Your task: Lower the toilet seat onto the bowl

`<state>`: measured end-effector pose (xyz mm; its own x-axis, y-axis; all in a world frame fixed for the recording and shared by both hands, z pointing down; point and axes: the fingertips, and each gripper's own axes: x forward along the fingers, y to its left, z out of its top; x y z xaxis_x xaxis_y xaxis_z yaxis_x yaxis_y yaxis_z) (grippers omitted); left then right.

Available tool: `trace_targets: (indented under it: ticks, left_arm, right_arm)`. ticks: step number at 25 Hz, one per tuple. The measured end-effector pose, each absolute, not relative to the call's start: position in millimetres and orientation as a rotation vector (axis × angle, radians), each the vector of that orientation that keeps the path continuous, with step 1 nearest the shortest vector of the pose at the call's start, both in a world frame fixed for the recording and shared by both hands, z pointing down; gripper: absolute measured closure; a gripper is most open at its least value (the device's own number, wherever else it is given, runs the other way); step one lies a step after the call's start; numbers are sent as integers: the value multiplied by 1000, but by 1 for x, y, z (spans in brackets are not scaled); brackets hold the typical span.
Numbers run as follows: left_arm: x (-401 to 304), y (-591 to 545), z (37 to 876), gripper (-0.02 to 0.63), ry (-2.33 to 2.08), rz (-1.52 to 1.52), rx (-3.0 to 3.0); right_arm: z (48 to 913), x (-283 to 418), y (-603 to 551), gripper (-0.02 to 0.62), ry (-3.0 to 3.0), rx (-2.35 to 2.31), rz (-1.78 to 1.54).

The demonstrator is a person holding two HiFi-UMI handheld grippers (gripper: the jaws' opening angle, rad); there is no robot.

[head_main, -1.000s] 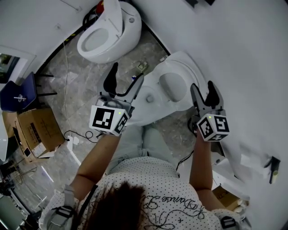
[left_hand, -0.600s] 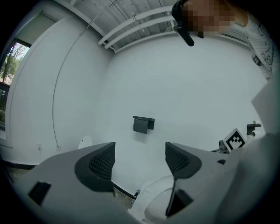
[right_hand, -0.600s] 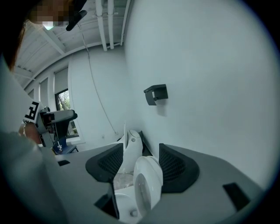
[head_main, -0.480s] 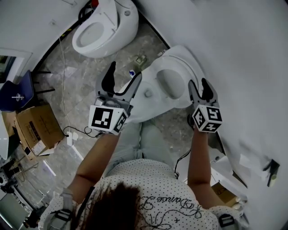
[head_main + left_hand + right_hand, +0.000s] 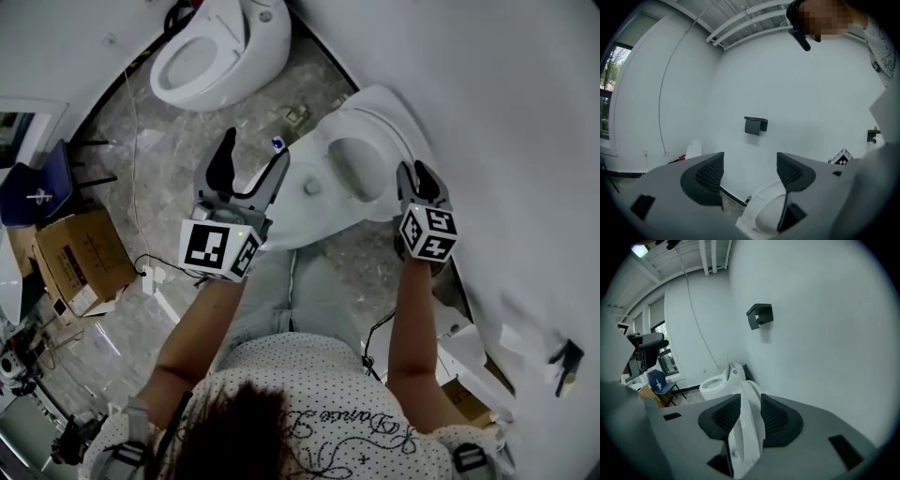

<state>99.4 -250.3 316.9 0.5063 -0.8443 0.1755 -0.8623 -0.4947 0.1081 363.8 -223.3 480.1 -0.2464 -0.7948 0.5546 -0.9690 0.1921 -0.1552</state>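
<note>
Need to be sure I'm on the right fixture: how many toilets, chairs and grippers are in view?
Toilets: 2, near toilet, far toilet
Chairs: 1, blue chair
Grippers: 2, left gripper open, right gripper jaws closing on the near toilet's raised seat
Total: 5

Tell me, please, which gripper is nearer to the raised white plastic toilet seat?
Right. The right gripper is closing its jaws on the raised white plastic toilet seat, which stands between them; the left gripper hangs open across the bowl, clear of the seat.
</note>
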Motion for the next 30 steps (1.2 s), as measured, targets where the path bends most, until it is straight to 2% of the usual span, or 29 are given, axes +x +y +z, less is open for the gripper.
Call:
trace_targets:
  ticks: [11,30]
  left_arm:
    - [94,-242,318,268,-1509,159,2542]
    - [82,-223,311,279,-1546,147,2532]
  right_arm:
    - [492,370,-225,482,-2118,1641,743]
    - [481,346,-207,486,-2277,1513,874]
